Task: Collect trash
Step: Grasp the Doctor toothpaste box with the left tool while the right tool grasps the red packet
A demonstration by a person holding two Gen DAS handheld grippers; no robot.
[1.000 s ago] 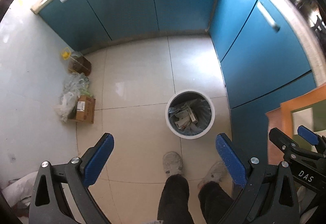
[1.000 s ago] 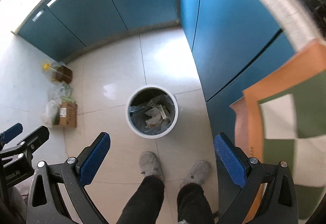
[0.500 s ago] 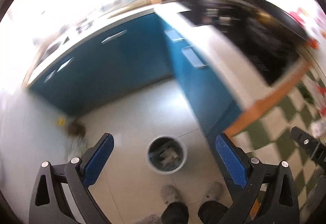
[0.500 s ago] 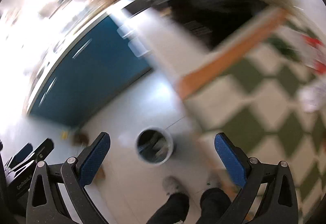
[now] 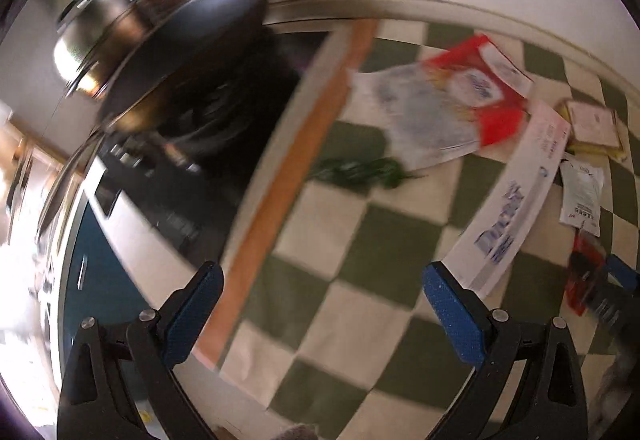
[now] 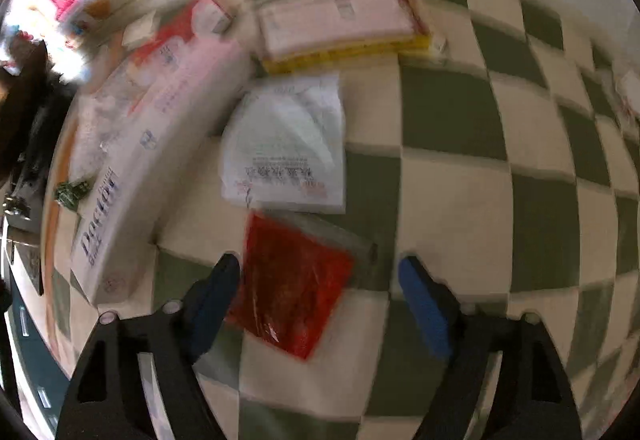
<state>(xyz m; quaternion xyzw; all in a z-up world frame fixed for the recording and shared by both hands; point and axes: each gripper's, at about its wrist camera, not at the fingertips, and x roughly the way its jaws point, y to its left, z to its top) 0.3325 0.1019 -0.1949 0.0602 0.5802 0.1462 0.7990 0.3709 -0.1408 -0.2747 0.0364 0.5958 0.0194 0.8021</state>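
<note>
you have swung both grippers up from the floor and its white bin, seen a second ago between your shoes, to the checkered tablecloth (image 6: 460, 199) where the litter lies. your right gripper (image 6: 320, 280) hangs low over a red wrapper (image 6: 292, 292), jaws spread wide and holding nothing, the wrapper lying between the blue pads (image 6: 420, 304) but not yet pinched. just beyond it sits a white printed sachet (image 6: 288, 147), then a flat pink-and-yellow packet (image 6: 340, 23) near the far edge, and a long white carton (image 6: 132, 175) along the left. your left gripper (image 5: 324, 316) is likewise spread and empty, hovering over bare checks, with a red-and-white bag (image 5: 444, 103) and something dark green (image 5: 356, 171) farther off. motion blur softens both views. as a judgement, the table's trash is all uncollected here: no piece is in hand, and the red wrapper looks the first to go, with at least four more pieces left. the bin is out of view now.
</note>
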